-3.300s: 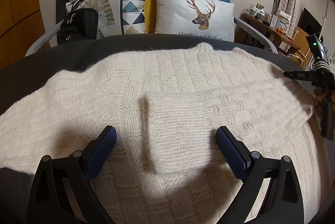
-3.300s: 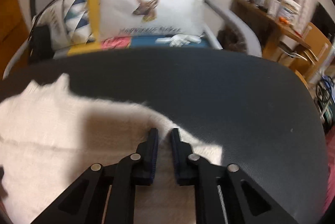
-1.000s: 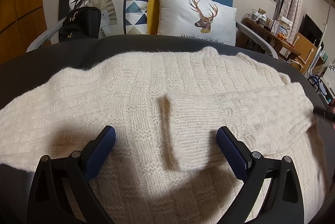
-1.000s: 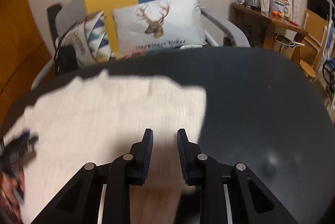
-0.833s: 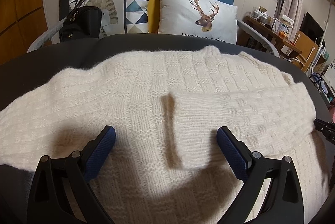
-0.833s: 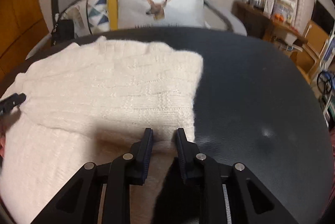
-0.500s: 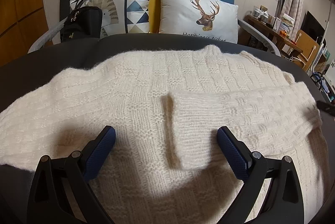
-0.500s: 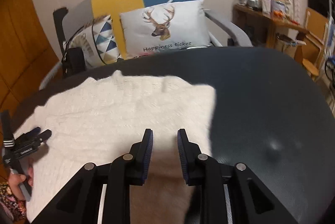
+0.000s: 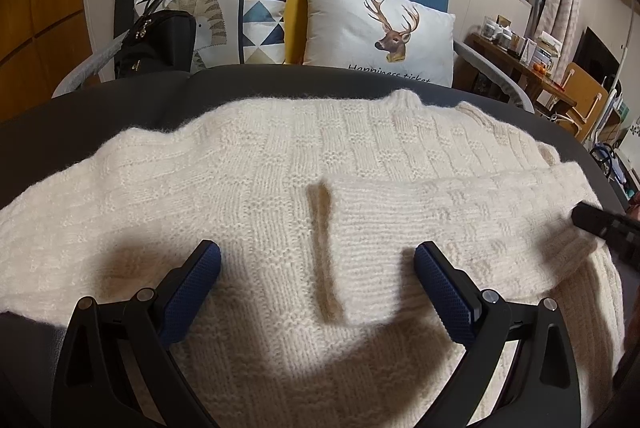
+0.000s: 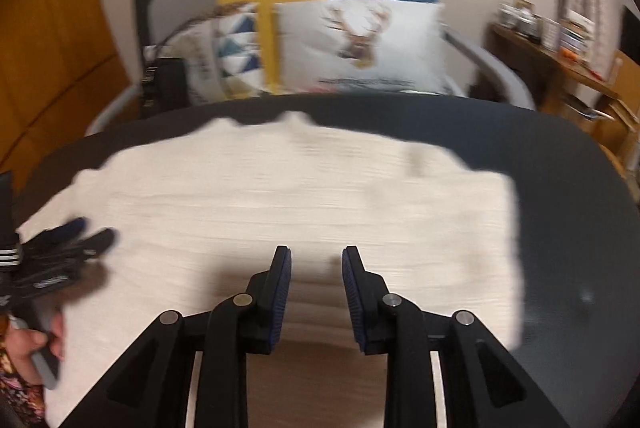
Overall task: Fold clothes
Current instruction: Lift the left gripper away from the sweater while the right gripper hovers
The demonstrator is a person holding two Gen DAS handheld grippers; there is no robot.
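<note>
Black tool (image 9: 316,268) frames, blue textured pads (image 9: 444,292), silver screws (image 9: 489,296).

One sweater, two cushions, one bag, two grippers.
A single cream knit sweater (image 9: 280,187) covers the dark table (image 9: 120,107), its far edge near the table's far edge. Beyond that edge stand two cushions, a deer cushion (image 9: 380,35) and a triangle-patterned cushion (image 9: 256,19), plus one black bag (image 9: 156,43). Two grippers: left gripper (image 9: 318,268), right gripper (image 10: 316,268).
</note>
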